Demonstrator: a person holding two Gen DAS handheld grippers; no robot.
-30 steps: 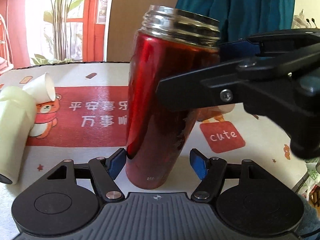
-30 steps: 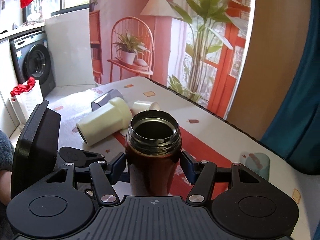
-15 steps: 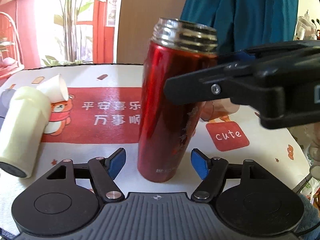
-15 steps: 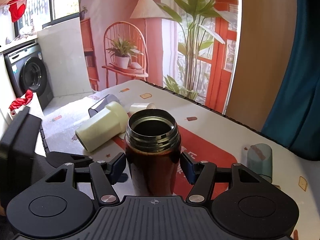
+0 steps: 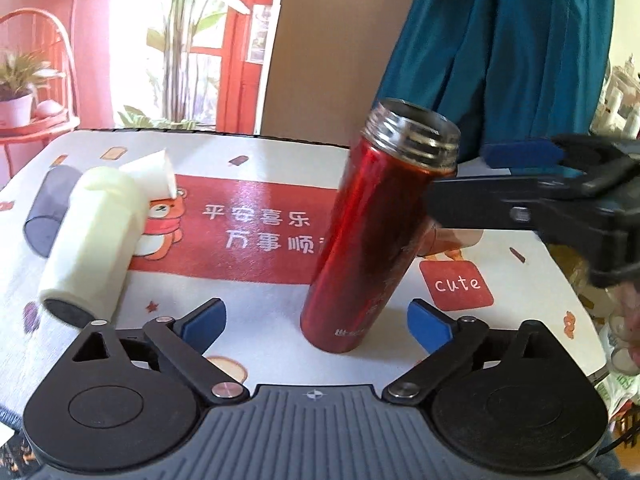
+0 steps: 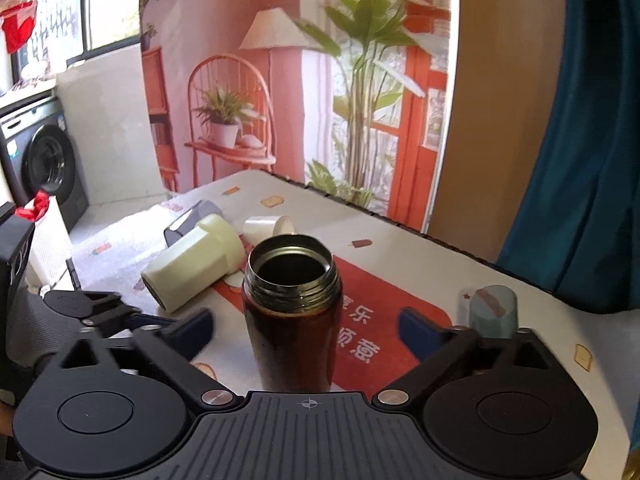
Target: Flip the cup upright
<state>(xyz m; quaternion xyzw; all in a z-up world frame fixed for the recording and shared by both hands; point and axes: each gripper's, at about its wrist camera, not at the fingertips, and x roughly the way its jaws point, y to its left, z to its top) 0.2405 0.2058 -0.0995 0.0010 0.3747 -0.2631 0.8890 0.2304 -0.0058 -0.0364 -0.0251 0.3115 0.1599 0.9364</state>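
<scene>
My fingers are matt black plastic with smooth blue pads (image 5: 202, 322), and a ribbed grey rubbery plate sits below them. The red cup (image 5: 362, 256) between them is glossy lacquered metal, with a bare, shiny steel threaded neck (image 5: 414, 138). The tablecloth (image 5: 264, 340) looks like slick printed plastic, its red panel catching glare. The cream bottle (image 5: 94, 236) lying on it is smooth matt plastic; beside it the white cup (image 5: 154, 170) looks like paper.
</scene>
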